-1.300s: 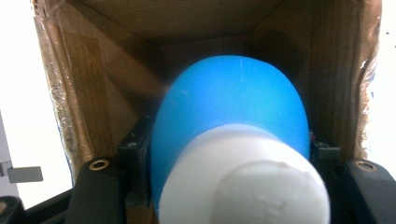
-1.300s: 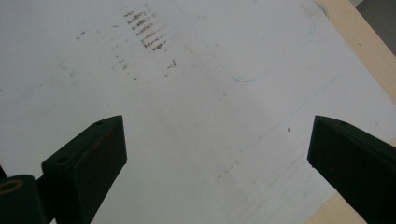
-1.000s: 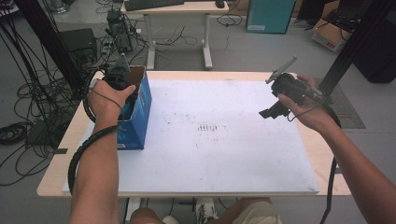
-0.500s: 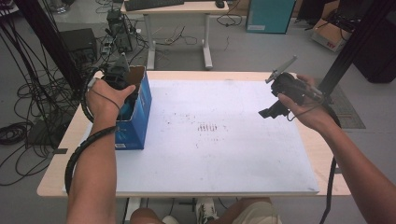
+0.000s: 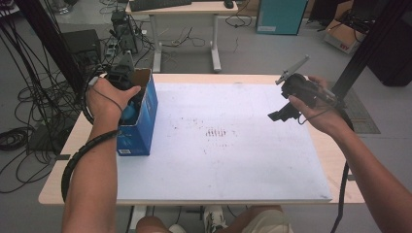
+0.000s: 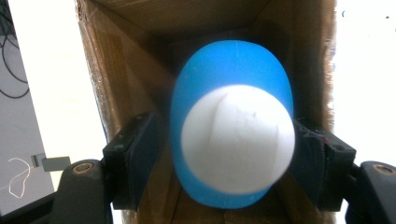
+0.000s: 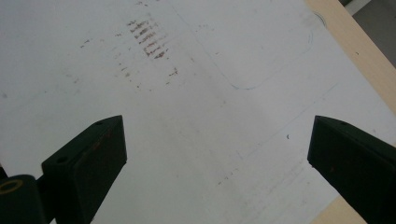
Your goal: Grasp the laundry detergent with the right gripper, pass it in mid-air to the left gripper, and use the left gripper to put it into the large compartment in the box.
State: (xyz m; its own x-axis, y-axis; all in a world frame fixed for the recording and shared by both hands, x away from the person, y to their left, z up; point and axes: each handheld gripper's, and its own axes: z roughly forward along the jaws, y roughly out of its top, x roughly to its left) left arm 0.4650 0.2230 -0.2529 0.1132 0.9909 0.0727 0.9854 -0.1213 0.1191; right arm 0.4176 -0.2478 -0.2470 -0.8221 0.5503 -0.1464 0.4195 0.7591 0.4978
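The left gripper (image 6: 231, 158) is down in the mouth of the open cardboard box (image 5: 141, 116), and its 2 jaws are closed against the flanks of a blue and white object (image 6: 233, 135), egg-shaped from what I can see. The object sits squarely between the pads, its white end facing the camera and its blue body running away toward the box's brown inner walls (image 6: 116, 70).

To do this step well, I would keep the squeeze steady and move straight along the box's opening, since the walls stand close on both sides of the jaws and a tilt could catch the cardboard rim. The rounded surface could slip if the grip eases.

Beyond the object, the box's bottom is in shadow; I cannot tell whether anything else lies there.

The right gripper (image 7: 215, 154) hangs above the white mat (image 7: 187, 116), jaws spread wide with nothing between them.
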